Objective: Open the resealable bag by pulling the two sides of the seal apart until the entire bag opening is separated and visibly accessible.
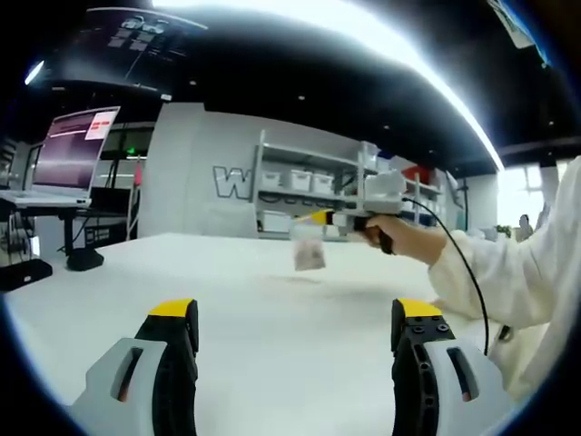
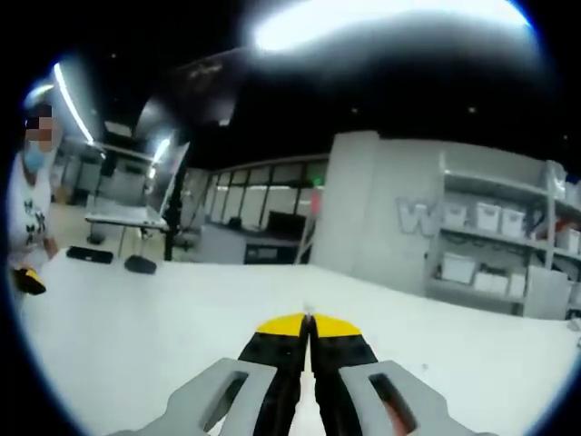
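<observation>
Overhead, the right gripper (image 1: 320, 219) hung above the white table's (image 1: 254, 309) far edge, clenched on the top of the small resealable bag (image 1: 309, 254), which dangled beneath. Left gripper (image 1: 295, 313) stood released, jaws wide apart.

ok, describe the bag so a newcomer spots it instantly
Start at the big white table in the left gripper view. Above its far middle, the right gripper reaches in from the right, held by a hand. The small clear bag hangs from its yellow tips, off the tabletop.
</observation>
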